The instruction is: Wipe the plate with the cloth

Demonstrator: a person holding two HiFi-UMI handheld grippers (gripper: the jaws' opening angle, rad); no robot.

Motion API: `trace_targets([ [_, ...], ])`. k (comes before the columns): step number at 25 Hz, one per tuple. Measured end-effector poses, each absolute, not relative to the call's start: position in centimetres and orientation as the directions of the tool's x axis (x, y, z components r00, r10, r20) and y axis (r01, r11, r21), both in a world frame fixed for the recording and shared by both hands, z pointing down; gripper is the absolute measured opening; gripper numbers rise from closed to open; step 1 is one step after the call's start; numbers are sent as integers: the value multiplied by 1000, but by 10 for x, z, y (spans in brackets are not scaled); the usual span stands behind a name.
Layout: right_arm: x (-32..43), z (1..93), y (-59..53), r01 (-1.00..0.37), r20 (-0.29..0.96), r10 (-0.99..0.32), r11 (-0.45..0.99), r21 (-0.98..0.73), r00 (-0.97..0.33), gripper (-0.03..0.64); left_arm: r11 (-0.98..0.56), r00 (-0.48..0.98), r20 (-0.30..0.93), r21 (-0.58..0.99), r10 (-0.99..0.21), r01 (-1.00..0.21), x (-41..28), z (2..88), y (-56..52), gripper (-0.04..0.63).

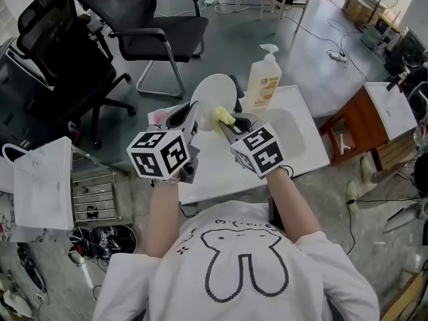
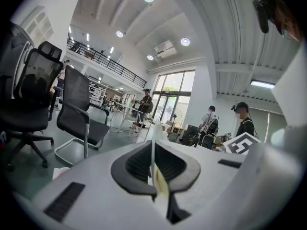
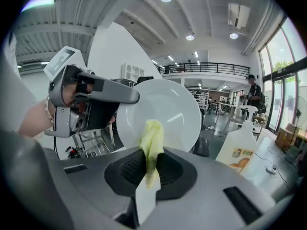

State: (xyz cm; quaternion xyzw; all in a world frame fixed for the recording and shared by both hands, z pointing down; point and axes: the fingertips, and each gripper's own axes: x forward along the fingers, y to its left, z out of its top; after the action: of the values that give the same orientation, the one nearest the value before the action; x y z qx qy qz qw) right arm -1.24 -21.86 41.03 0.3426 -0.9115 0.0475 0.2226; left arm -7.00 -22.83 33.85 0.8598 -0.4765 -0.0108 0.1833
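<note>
1 plate (image 1: 214,93) — left claw (image 1: 193,114) pinches rim | 1 cloth (image 1: 223,117) — right claw (image 1: 231,126) pinches it, seemingly touching plate

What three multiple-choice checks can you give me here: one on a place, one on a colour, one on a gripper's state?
1. Where does the pump bottle stand?
A) on the white sink top
B) on the floor
C) on the office chair

2. What colour is the cloth?
A) blue
B) yellow
C) red

3. How is the left gripper?
A) open, empty
B) shut on the plate
C) shut on the cloth

Answers:
1 A: the head view shows it upright at the top's far edge.
2 B: it is yellow in the head and right gripper views.
3 B: its own view shows the jaws clamped on the plate's thin rim, edge-on.
</note>
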Motion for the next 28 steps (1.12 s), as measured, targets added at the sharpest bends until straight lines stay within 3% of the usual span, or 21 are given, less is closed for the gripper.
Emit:
trace_targets([
  [7, -3, 403, -213, -637, 459, -578, 770, 32, -675, 49, -494, 567, 147, 351, -810, -796, -69, 340, -226, 18],
  [19, -16, 296, -231, -643, 220, -645, 760, 93, -732, 49, -523, 593, 138, 344, -794, -780, -67, 335, -219, 18],
  [28, -27, 282, -244, -681, 155, -685, 727, 88, -711, 49, -536, 593, 133, 307, -794, -787, -63, 331, -213, 18],
])
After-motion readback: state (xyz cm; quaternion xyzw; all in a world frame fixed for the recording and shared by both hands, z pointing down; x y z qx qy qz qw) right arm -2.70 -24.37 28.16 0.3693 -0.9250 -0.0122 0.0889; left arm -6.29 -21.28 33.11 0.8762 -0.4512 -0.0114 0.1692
